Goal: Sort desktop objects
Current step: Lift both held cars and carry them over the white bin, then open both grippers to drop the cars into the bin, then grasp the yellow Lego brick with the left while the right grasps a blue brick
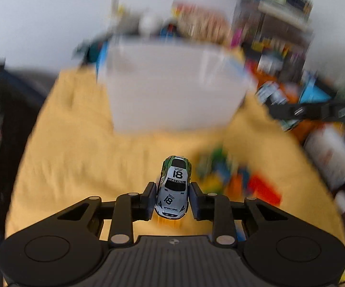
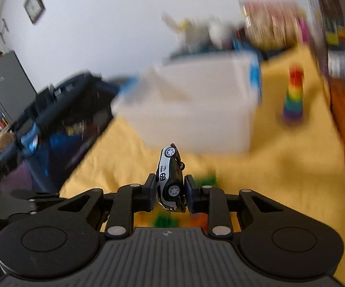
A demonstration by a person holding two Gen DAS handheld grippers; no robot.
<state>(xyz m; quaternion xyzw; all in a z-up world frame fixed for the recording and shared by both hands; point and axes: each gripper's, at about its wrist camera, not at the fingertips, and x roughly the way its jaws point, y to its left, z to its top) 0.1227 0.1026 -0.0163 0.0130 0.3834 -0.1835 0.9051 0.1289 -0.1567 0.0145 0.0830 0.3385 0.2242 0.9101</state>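
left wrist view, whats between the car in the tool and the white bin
Only bare yellow cloth lies between the number 18 car in the left tool and the white bin; the blurred colourful blocks sit off to the right.

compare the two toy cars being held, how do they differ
The number 18 car is white and green; the number 69 car is white and black. The 18 car sits roof-up in the left tongs, gripped by its sides; the 69 car is turned on its side in the right tongs, wheels showing. Both are small racing cars held over the yellow cloth.
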